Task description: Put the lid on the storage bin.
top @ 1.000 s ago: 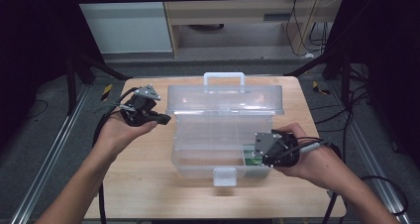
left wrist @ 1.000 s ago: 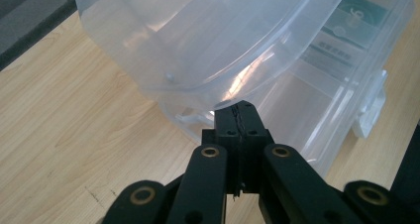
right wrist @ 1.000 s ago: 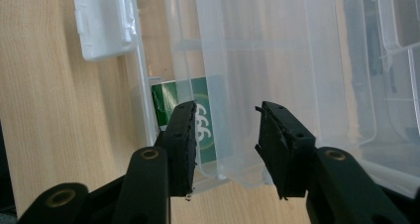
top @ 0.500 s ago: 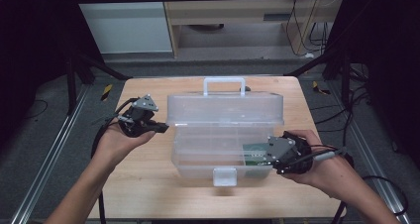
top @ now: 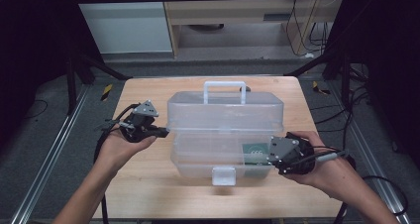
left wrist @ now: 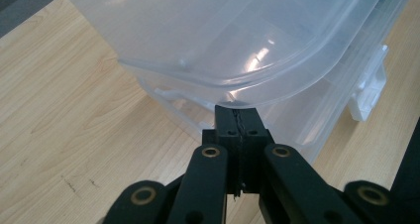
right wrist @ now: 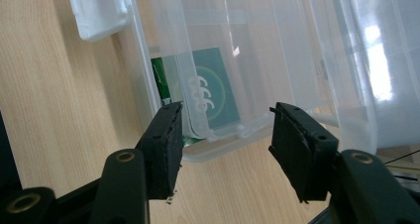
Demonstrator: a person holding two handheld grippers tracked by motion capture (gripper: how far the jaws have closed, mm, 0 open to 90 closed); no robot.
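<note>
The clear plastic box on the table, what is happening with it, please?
A person holds a gripper in each hand at the clear toolbox on the wooden table. The left gripper, jaws shut, presses at the lid's edge. The right gripper, jaws open, faces the box's corner, where a green card lies inside.

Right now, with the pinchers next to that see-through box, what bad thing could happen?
The left gripper is shut, its tip against the lid's rim, not clamped on it. If it pushes up, it might slip off and the lid could drop.

The right gripper is open around the corner of the clear plastic box. Squeezing or tugging there might slide the box along the table and shake the green packet inside.
</note>
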